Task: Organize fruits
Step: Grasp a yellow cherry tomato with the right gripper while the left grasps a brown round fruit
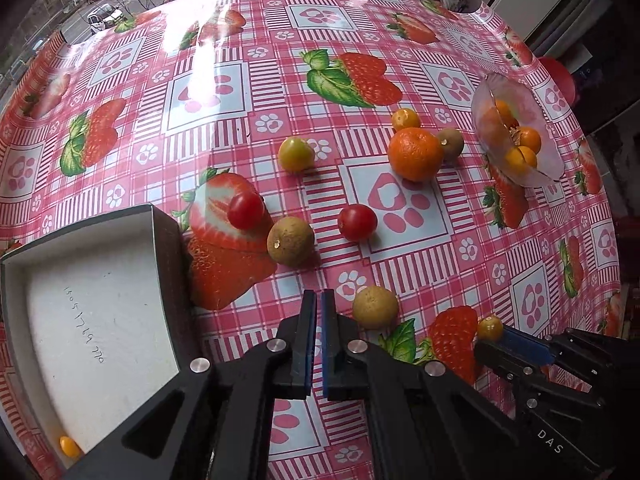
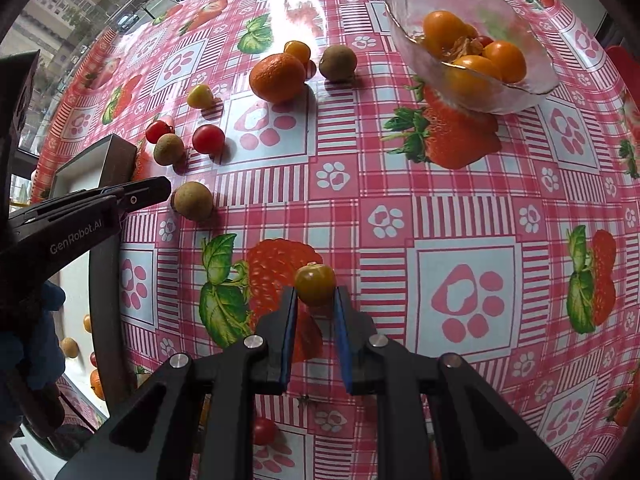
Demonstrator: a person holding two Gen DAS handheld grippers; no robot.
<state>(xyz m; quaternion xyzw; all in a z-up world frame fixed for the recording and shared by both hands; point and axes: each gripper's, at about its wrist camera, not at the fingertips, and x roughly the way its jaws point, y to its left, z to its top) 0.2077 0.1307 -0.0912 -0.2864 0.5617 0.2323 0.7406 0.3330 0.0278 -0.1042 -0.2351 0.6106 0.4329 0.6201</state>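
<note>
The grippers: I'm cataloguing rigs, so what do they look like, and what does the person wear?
Both the left gripper and right gripper are black plastic with blue pads, silver pivot pins and white lettering. A blue fuzzy sleeve shows at the left.

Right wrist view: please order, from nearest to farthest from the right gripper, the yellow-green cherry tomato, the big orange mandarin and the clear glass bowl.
1. Yellow-green cherry tomato: between the right gripper pads.
2. Big orange mandarin: far, upper left.
3. Clear glass bowl: far, upper right. Too close to the mandarin to rank.
</note>
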